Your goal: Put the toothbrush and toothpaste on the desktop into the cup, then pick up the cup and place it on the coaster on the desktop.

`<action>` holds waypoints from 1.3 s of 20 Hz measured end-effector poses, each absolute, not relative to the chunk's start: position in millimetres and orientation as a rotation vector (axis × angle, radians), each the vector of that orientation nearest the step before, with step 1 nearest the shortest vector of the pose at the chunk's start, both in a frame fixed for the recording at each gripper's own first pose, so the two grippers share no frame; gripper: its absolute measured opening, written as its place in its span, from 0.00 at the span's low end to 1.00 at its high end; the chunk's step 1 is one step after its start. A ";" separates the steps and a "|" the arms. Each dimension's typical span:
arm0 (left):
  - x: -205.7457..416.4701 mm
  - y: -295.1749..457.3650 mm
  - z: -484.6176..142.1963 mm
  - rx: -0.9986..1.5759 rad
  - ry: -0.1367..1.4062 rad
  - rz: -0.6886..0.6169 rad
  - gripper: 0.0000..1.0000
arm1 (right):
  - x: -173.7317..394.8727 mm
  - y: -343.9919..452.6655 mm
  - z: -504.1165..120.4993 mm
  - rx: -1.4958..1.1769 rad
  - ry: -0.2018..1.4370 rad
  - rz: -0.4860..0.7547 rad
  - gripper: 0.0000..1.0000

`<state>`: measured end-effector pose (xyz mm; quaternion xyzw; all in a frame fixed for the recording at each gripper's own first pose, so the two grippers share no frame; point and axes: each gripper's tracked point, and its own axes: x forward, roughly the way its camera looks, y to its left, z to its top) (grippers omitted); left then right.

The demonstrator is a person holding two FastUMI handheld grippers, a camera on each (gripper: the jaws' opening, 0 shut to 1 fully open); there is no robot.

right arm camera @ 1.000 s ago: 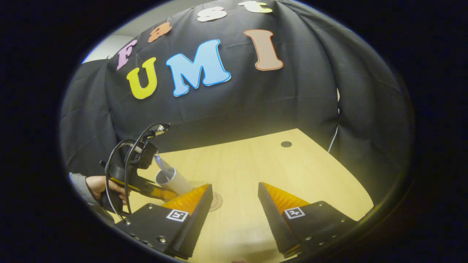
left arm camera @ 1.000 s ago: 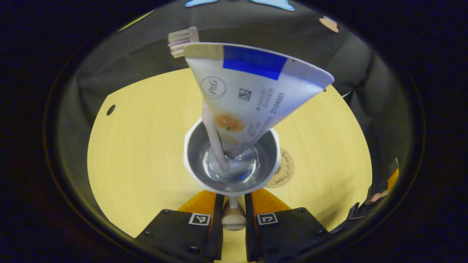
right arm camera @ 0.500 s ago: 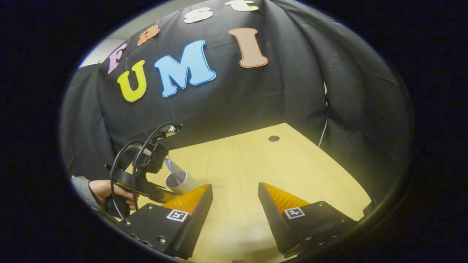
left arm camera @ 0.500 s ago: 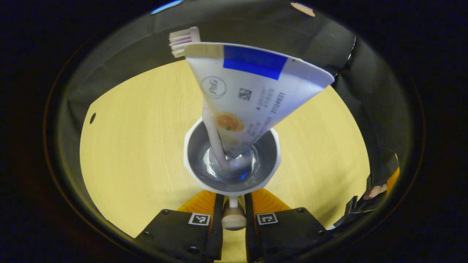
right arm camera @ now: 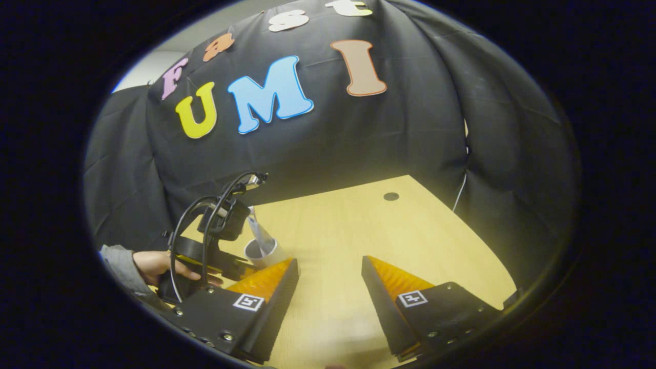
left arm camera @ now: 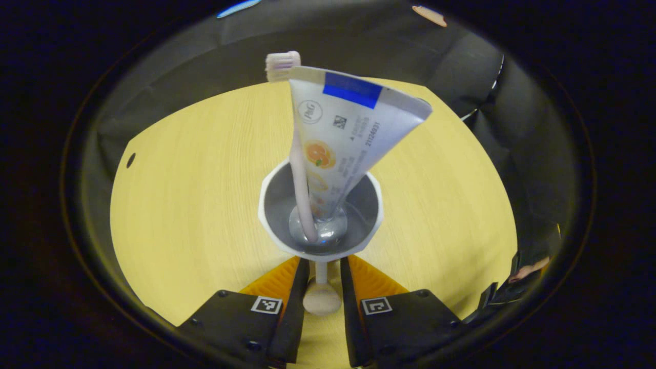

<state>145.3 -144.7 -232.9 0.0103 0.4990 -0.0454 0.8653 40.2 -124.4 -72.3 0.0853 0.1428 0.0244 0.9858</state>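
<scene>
A white cup (left arm camera: 320, 246) with a grey inside stands upright in the middle of the left gripper view. In it lean a white toothpaste tube (left arm camera: 348, 128) with a blue band and a pale pink toothbrush (left arm camera: 300, 174), bristles up. My left gripper (left arm camera: 324, 261) is shut on the cup's thin handle, whose round knob (left arm camera: 322, 300) sits between the orange fingers. The cup's base hides what lies under it. In the right gripper view the cup (right arm camera: 262, 251) sits at the left gripper (right arm camera: 225, 266), which a hand (right arm camera: 154, 264) holds. My right gripper (right arm camera: 329, 260) is open and holds nothing.
The light wooden desktop (left arm camera: 195, 195) spreads round the cup, with a small dark hole (left arm camera: 130, 160) at its far left. Black cloth walls (right arm camera: 318, 154) close off the back and sides. Part of the other gripper and a hand (left arm camera: 525, 269) shows at the lower right edge.
The cup has moved right over the round coaster, which showed beside it a second ago and is now covered. The cup now stands more upright and looks lower. The right gripper only swayed slightly.
</scene>
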 end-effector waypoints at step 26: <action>-14.3 -36.9 10.0 0.065 0.055 0.026 0.98 | -6.6 -39.2 34.3 -0.062 -0.076 0.070 0.80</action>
